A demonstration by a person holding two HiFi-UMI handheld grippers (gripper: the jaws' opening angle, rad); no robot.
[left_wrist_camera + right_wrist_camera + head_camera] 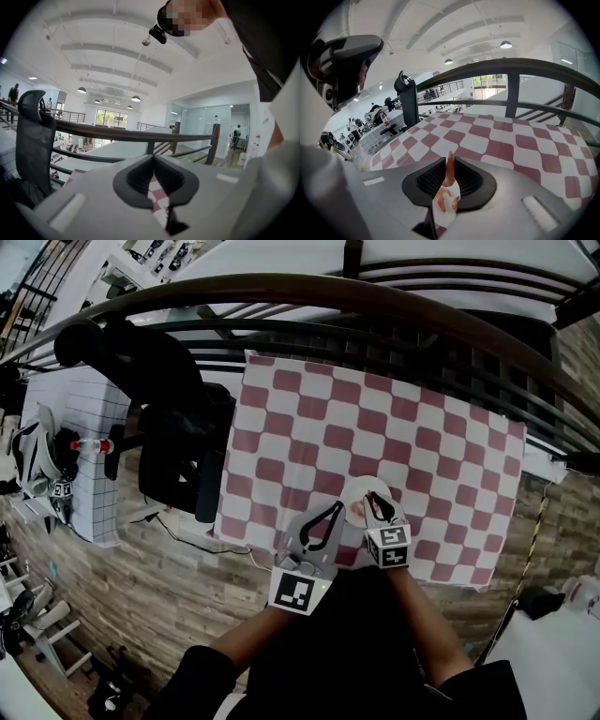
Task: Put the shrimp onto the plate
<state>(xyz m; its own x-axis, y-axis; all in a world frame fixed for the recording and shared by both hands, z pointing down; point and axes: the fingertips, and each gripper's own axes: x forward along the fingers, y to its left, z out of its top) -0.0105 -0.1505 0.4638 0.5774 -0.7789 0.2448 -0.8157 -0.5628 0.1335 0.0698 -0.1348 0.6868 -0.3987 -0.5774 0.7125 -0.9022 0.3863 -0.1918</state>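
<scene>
My right gripper (449, 161) is shut on the shrimp (446, 199), a white body with orange marks and an orange tail that sticks up between the jaws. In the head view this gripper (378, 509) hangs over the near rim of the small white plate (366, 489), which lies on the red-and-white checked cloth (412, 427). My left gripper (330, 513) is just left of the plate. Its jaws are closed, and only the cloth shows through the slit (153, 161) between them.
A black office chair (173, 427) stands off the table's left edge. A dark curved railing (328, 292) runs behind the table. At the far left a white gridded table (84, 465) carries a bottle (91, 444). The table's near edge lies just under my grippers.
</scene>
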